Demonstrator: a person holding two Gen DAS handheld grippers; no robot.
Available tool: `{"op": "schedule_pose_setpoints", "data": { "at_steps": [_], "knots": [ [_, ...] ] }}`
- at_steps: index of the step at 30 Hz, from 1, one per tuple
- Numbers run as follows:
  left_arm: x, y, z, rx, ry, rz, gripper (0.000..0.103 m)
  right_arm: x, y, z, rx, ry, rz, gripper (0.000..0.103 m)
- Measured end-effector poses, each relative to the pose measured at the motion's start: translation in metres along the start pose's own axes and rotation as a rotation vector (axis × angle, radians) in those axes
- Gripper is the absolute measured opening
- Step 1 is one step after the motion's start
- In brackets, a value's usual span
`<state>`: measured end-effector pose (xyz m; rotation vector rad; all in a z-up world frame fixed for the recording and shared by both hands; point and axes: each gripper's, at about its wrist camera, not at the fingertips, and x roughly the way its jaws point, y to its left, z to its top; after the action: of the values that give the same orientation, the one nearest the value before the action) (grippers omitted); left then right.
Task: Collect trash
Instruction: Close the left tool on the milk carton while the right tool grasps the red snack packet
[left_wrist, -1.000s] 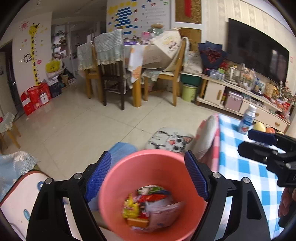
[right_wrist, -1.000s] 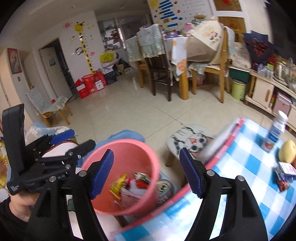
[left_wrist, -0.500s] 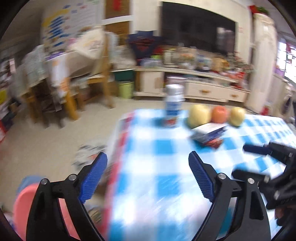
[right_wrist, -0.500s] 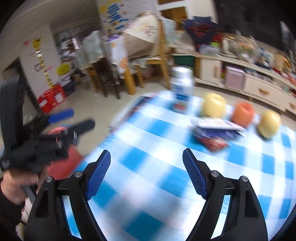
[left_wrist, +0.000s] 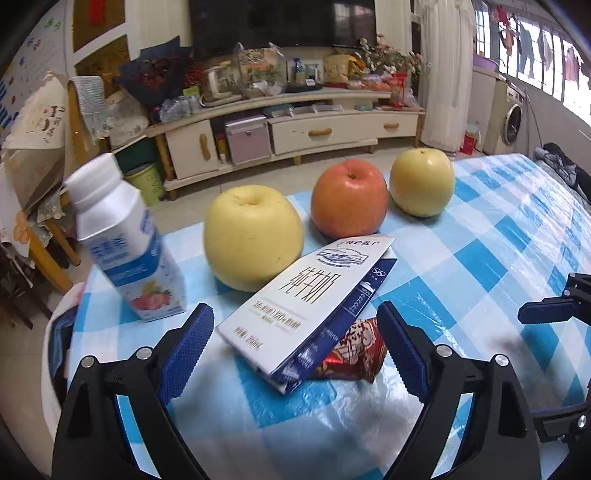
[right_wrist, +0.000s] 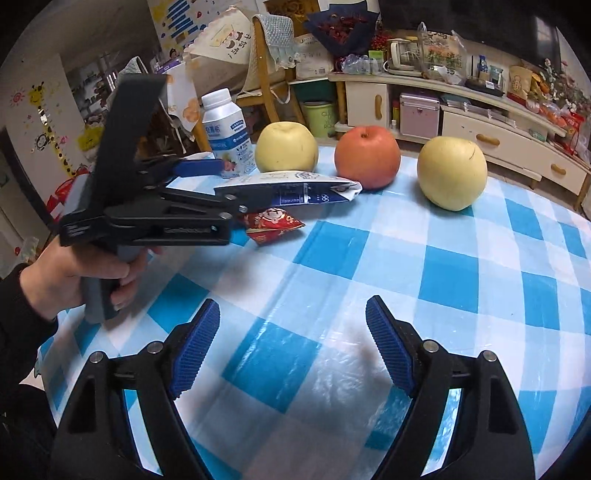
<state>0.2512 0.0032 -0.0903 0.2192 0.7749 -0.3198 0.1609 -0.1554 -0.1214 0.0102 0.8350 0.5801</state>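
Now my left hand-held gripper (left_wrist: 295, 347), spread wide, faces the flat milk carton (left_wrist: 306, 299) on the counter (left_wrist: 480, 258); its long side points away. My right hand-held gripper (right_wrist: 291, 347), also wide, is farther.

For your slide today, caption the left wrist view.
Open left gripper approaches a flattened milk carton lying over a red wrapper, beside three apples and a bottle.
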Motion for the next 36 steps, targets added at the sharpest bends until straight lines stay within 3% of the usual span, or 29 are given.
{"op": "schedule_pose_setpoints", "data": {
  "at_steps": [13,20,21,23,32,33,34,36],
  "knots": [
    [0.023,0.005,0.0,-0.034,0.023,-0.074,0.085,0.026,-0.003,0.015,-0.019,0.021,0.015,0.082],
    [0.004,0.002,-0.008,-0.041,0.004,-0.088,0.064,0.042,0.001,0.021,-0.039,0.043,0.013,0.082],
    [0.0,0.002,-0.009,-0.036,-0.01,-0.084,0.048,0.045,0.003,0.024,-0.049,0.048,0.014,0.082],
    [-0.011,0.005,-0.008,-0.055,-0.028,-0.079,0.04,0.052,0.008,0.029,-0.078,0.055,0.018,0.082],
    [-0.036,0.019,-0.028,-0.137,-0.036,-0.112,0.034,0.092,0.034,0.054,-0.255,0.102,0.05,0.082],
    [-0.037,0.02,-0.03,-0.148,-0.038,-0.117,0.034,0.099,0.037,0.055,-0.273,0.13,0.05,0.076],
    [-0.039,0.021,-0.034,-0.158,-0.04,-0.12,0.034,0.101,0.039,0.057,-0.3,0.123,0.02,0.064],
    [-0.041,0.023,-0.037,-0.166,-0.045,-0.117,0.034,0.102,0.039,0.059,-0.31,0.124,0.024,0.055]
  ]
}}
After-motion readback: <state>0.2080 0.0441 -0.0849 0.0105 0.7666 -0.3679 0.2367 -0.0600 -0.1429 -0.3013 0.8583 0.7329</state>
